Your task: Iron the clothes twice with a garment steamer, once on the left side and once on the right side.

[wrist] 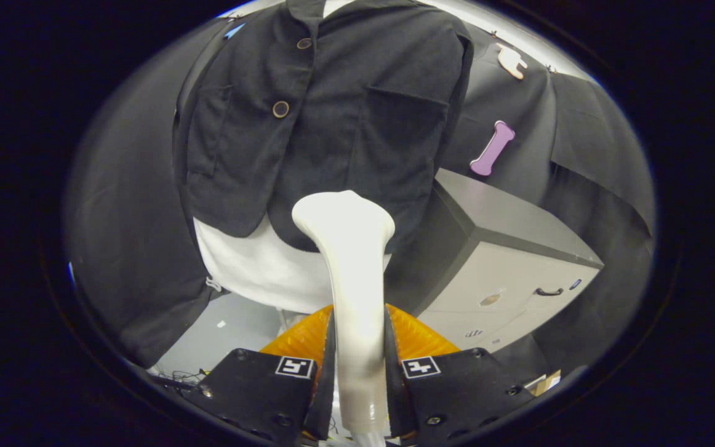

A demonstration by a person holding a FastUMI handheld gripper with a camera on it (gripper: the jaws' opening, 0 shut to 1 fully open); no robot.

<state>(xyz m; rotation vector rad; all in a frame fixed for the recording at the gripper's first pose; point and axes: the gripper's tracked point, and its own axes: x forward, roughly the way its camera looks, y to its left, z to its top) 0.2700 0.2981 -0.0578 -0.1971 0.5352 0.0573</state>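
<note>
The gripper (357,363) is clamped on the handle of the smooth steamer (351,273) — long axis running forward, flared head against the lower hem of the dark woven jacket (332,118) — left of a boxy cabinet (506,261).

mount: fisheye camera rides on the gripper (357,372), just behind its two fingers.
facing: forward along the fingers and tilted upward, toward the jacket (332,118) hanging ahead.
foreground: the fingers clamp the steamer (348,273) handle between them; its head rises up the middle of the view.
nearness: close; the steamer head sits at the jacket's lower hem.
periphery: a cabinet (506,261) lies beyond the fingers to the right, floor (227,329) below the jacket.
</note>
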